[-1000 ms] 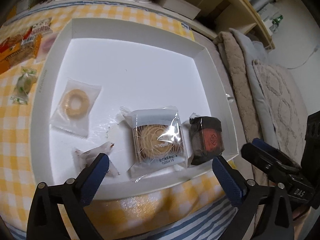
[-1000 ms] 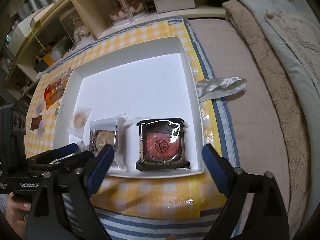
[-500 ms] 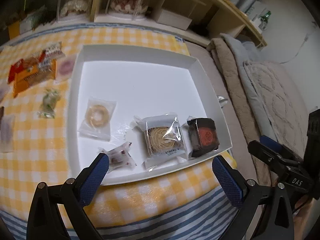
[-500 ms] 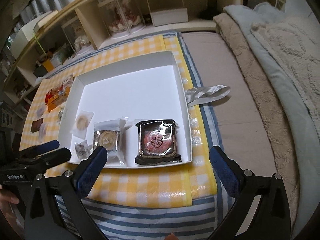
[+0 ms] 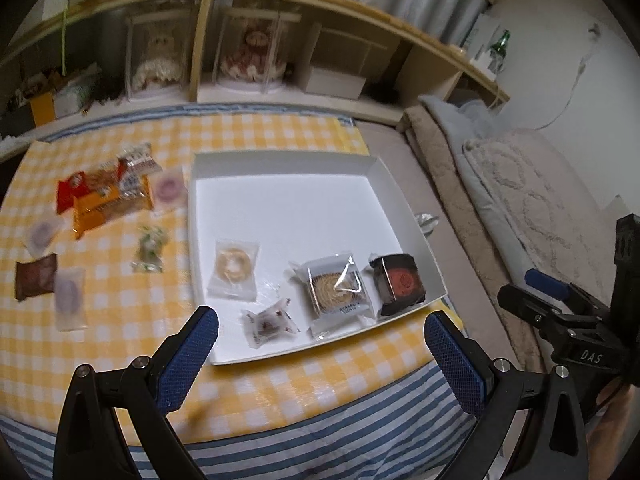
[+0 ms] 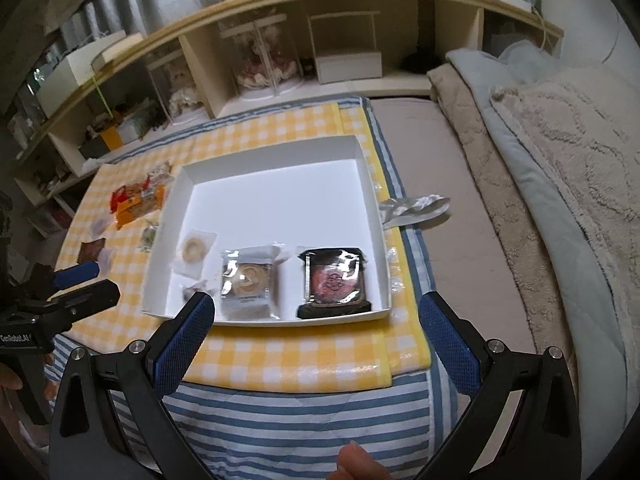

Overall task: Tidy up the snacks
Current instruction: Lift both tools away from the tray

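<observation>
Clearly both the left gripper [image 5: 320, 344] and right gripper [image 6: 316, 328] hang wide and empty; loose snacks [image 5: 108, 200] lie left of the white tray [image 5: 280, 160], light, crinkly, slippery, best pinched by a wrapper's sealed edge.

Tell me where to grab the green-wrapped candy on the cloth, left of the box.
Probably pinch the green-wrapped candy across its bulging middle, from straight above with the left gripper, open now. It lies flat on the checked cloth, twisted ends pointing toward and away from the camera, with bare cloth either side for the fingers.
</observation>
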Tool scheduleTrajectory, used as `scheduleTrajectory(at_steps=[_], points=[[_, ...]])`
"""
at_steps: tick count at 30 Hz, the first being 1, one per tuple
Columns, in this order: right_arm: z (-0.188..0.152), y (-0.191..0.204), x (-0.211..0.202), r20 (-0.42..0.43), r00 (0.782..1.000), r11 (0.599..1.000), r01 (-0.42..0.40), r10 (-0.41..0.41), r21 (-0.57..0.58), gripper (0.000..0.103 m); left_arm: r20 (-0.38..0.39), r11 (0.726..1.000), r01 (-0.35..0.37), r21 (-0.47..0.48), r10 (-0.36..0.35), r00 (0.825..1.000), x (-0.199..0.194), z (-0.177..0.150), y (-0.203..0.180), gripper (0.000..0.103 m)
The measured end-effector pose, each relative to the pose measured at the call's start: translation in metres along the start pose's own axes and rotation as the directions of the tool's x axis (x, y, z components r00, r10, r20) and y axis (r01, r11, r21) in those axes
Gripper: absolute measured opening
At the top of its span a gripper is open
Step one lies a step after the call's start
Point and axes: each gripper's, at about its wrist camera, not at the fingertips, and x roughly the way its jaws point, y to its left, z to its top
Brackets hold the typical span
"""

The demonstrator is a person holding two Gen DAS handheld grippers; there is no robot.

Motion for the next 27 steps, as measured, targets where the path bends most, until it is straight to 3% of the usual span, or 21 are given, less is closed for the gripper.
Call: scheduleTrajectory(at_steps=[10,15,21,27], points=[[0.010,0.042,-0.037,0.088,0.996,1.000,-0.010,0.011,-0.018,0.103,0.079,0.998,-0.046,0.044,0.042,0.996,-0.077,-0.003,0.030,0.103],[0.019,0.068,-0.046,0.144,0.989,0.999,-0.029,0.031,-0.017,0.103,0.151,0.996,-0.083,0.037,0.076,0.986,-0.118,-0.004,0.060,0.103],[0.032,0.108,-0.037,0.156,0.985,0.997,-0.060,0.068,-0.057,0.103,0.209,0.990,-0.142,-0.005,0.140,0.968,-0.162,-0.010,0.108,0.103],[0.039,0.160,-0.014,0.142,0.983,0.991,-0.109,0.120,-0.084,0.103,0.224,0.979,-0.187,-0.078,0.200,0.954,-0.181,-0.018,0.156,0.103]])
